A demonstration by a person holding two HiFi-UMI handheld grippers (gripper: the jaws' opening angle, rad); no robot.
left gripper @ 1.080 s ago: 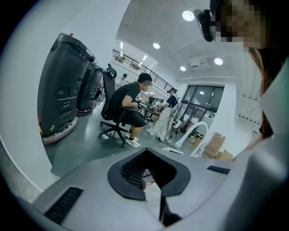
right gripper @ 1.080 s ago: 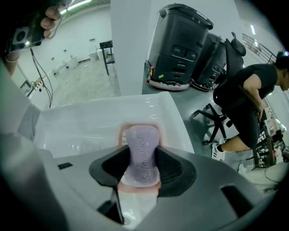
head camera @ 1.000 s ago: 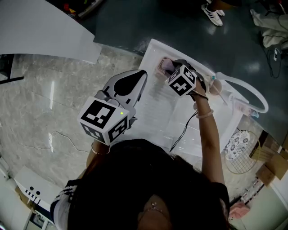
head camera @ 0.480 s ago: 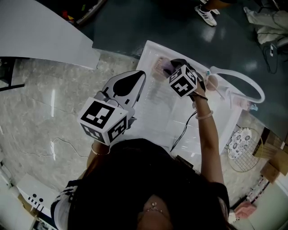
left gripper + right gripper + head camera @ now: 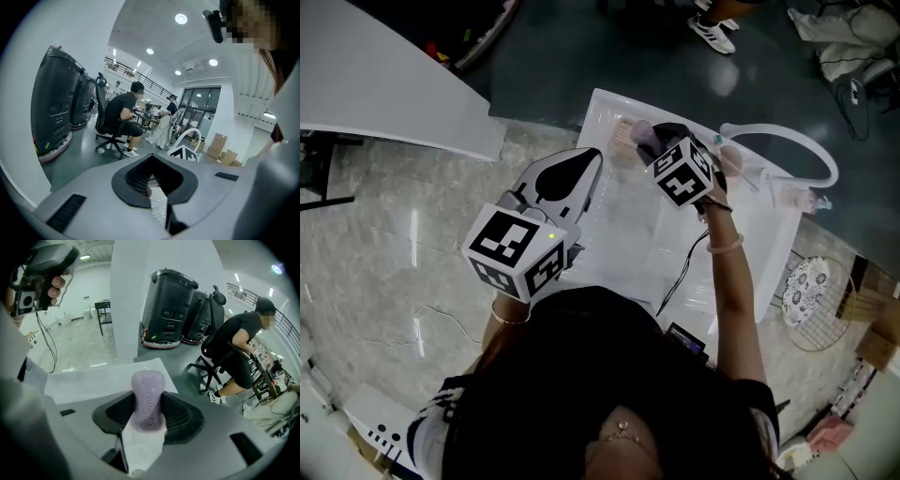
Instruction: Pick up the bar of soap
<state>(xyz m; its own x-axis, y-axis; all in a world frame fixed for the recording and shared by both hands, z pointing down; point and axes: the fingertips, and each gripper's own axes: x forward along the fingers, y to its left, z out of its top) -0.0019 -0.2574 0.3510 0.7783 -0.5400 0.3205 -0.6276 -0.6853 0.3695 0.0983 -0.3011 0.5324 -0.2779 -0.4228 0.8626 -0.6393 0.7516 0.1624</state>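
Head view: marker cube blocks the right gripper (image 5: 652, 142) fingers; only a lilac end of the bar of soap (image 5: 642, 134) shows, over the far end of the white tray (image 5: 750, 244). A pale pink item just left of the soap is too blurred to identify. Person's head cuts off the lower frame.

Right gripper view: the fingers (image 5: 180, 418) clamp the bar of soap (image 5: 148, 390) on both sides. It stands lengthwise between them, embossed lettering facing the camera, unreadable, tray below.

Left gripper (image 5: 589, 161): hangs over the tray's left edge beside the marble worktop (image 5: 384, 244). In its own view the fingers (image 5: 136, 180) are nearly together, only a narrow slit, gripping nothing. There's a small pinkish spot in the slit, can't tell what.
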